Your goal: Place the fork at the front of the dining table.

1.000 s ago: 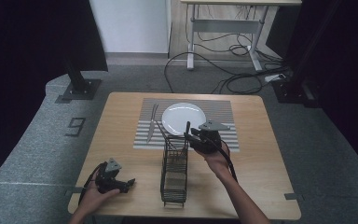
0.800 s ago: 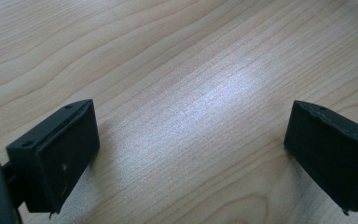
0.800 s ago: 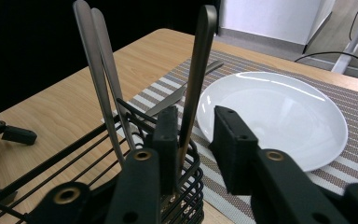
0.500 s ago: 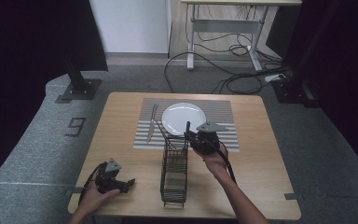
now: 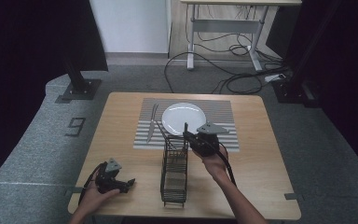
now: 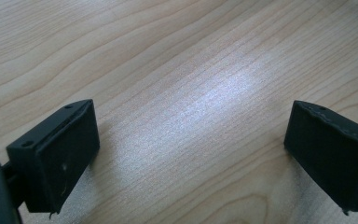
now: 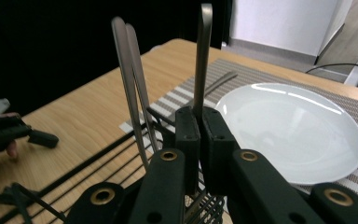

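A black wire cutlery caddy point(image 5: 174, 173) stands on the wooden table in front of a white plate point(image 5: 183, 117). My right gripper point(image 5: 189, 136) is at the caddy's far end. Its jaws have just been closing and are now shut on the upright handle of a metal utensil point(image 7: 203, 56), at my right gripper point(image 7: 199, 117). Two more metal handles point(image 7: 129, 70) stand in the caddy beside it. The lower ends of all these utensils are hidden. My left gripper point(image 5: 127, 183) rests on the table at the near left, and in its own view my left gripper point(image 6: 191, 140) is open over bare wood.
A striped placemat point(image 5: 219, 112) lies under the plate point(image 7: 289, 130), with cutlery point(image 5: 151, 122) lying on it left of the plate. The table's near edge point(image 5: 182, 215) runs just behind the caddy. Cables and a desk frame point(image 5: 223, 28) are on the floor beyond.
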Available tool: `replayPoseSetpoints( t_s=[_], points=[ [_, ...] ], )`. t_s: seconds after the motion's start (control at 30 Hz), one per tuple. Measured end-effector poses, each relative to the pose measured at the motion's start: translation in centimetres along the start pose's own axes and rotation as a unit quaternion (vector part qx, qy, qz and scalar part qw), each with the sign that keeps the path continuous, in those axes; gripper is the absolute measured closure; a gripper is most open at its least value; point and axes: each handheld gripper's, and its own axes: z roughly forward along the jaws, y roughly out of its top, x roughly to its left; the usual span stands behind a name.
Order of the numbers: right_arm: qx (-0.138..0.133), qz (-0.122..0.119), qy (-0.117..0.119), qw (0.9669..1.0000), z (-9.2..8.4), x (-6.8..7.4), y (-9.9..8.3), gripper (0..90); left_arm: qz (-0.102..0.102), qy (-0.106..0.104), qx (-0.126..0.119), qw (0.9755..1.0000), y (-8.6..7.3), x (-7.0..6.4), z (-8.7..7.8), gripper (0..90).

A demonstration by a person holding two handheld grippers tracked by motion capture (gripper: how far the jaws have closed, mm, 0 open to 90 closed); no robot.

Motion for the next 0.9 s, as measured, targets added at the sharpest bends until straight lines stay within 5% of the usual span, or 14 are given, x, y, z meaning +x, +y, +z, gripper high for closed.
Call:
replayPoseSetpoints(
  t_s=[0.9],
  points=[
    [-0.092,0.003,-0.002,0.9958,-4.7,0.0,3.2,86.4,0.000,0.000,0.000,1.0000,0.0,0.0,0.0,2.9]
  ],
)
